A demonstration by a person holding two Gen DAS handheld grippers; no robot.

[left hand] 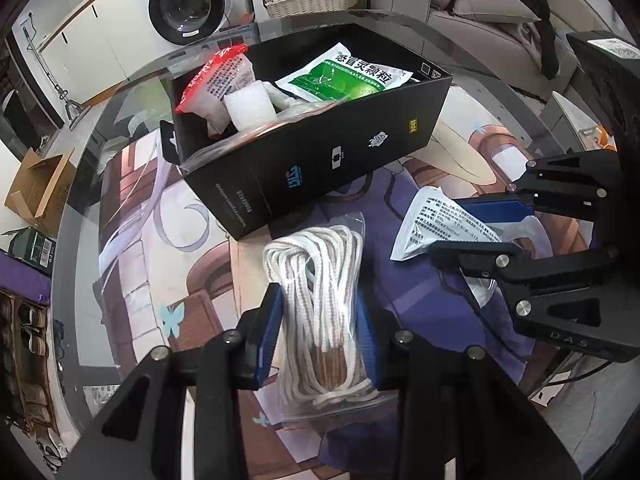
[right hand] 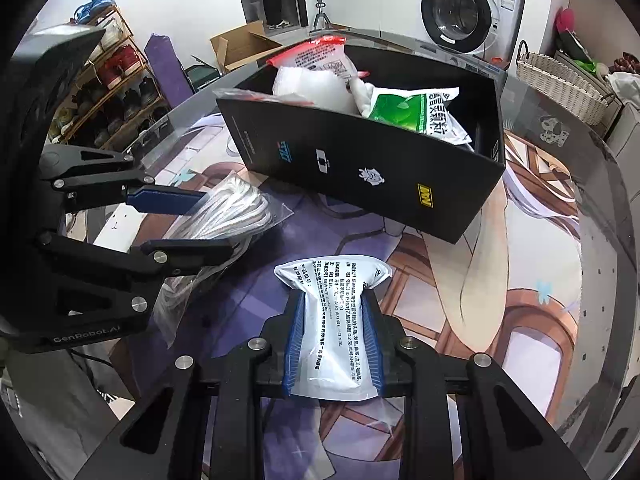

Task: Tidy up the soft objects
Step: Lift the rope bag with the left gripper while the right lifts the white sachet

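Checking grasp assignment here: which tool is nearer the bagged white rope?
Left. The left tool is shut on the bagged white rope, pads pressing both sides. The right tool sits beside it, shut on the white printed pouch.

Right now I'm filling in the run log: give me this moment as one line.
left gripper: shut on bagged rope | right gripper: shut on white pouch | black box: partly filled

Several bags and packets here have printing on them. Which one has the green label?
The green-and-white packet lying at the far end inside the black box. The packet beside it has a red top; the white pouch in the right gripper carries only black text.
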